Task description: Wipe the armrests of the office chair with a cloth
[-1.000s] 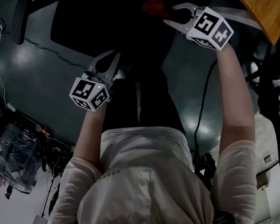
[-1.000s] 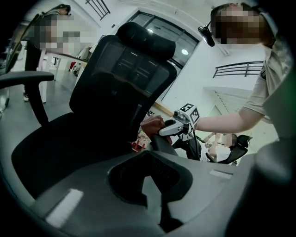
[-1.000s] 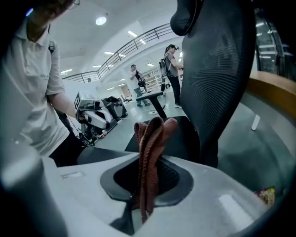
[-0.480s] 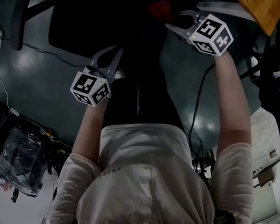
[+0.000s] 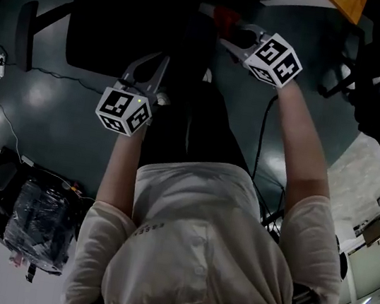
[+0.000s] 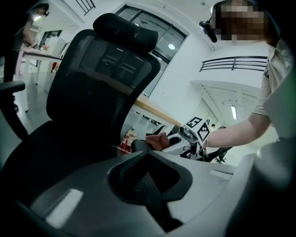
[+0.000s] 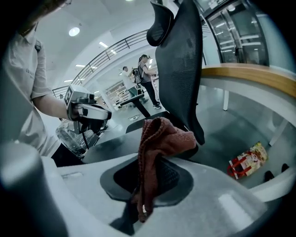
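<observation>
Right gripper (image 7: pixel 144 196) is pinching a reddish-brown cloth (image 7: pixel 162 139). The wad is bunched above the jaws and a tail hangs down between them. The cloth is at the near side of the black office chair (image 6: pixel 92 92), just beside a dark armrest (image 6: pixel 137 145); can't tell if it touches. Left gripper (image 6: pixel 147 178) has its jaws pressed together with nothing in them, near the seat edge and apart from the right. The other armrest (image 5: pixel 27 27) is well apart from both. A snack packet (image 7: pixel 245 160) lies on the floor.

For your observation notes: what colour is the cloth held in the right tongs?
Reddish brown cloth; clearest in the right gripper view.
</observation>
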Demonstrator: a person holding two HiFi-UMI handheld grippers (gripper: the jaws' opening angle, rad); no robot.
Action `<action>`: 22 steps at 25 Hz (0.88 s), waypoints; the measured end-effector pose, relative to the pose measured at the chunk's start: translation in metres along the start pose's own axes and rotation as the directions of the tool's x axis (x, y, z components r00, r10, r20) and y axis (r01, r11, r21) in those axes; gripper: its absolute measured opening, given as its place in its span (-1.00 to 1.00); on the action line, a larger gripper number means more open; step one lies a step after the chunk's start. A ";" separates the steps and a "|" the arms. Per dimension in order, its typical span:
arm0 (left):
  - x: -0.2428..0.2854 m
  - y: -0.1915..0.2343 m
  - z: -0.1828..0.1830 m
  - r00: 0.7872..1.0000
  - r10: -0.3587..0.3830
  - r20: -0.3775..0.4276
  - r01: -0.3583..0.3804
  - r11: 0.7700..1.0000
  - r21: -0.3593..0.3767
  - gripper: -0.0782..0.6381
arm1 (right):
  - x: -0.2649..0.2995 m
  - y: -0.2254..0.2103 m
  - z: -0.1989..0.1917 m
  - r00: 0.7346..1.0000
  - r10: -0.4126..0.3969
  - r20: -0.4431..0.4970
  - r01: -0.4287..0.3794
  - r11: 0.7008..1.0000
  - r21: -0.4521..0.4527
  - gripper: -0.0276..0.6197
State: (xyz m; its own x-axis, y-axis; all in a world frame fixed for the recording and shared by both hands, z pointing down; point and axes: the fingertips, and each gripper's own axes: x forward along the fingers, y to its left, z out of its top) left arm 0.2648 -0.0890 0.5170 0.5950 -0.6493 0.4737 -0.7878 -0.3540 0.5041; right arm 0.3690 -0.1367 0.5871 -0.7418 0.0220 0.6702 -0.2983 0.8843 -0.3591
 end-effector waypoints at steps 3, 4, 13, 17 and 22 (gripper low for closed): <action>-0.004 -0.008 -0.003 1.000 -0.025 -0.003 0.025 1.000 0.012 -0.73 | 0.001 0.014 -0.009 0.999 -0.047 0.027 0.046 0.998 0.042 -0.76; -0.006 -0.008 -0.003 0.999 -0.033 -0.002 0.033 0.999 0.016 -0.73 | 0.001 0.018 -0.012 0.998 -0.058 0.036 0.056 0.997 0.058 -0.76; -0.045 -0.008 -0.010 0.986 -0.158 -0.045 0.160 0.986 0.055 -0.73 | 0.009 0.068 -0.046 0.974 -0.216 0.063 0.197 0.954 0.224 -0.76; -0.070 -0.005 -0.019 0.973 -0.211 -0.092 0.219 0.972 0.091 -0.73 | 0.018 0.097 -0.058 0.942 -0.323 0.086 0.284 0.909 0.305 -0.76; -0.093 -0.005 -0.034 0.951 -0.278 -0.133 0.291 0.953 0.089 -0.73 | 0.021 0.133 -0.073 0.925 -0.375 0.066 0.335 0.884 0.327 -0.76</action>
State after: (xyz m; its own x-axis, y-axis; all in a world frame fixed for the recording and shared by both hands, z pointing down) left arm 0.2192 -0.0035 0.4949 0.8063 -0.4294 0.4068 -0.5915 -0.5860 0.5538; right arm 0.3575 0.0151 0.6013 -0.6135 -0.3421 0.7117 -0.7085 0.6365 -0.3048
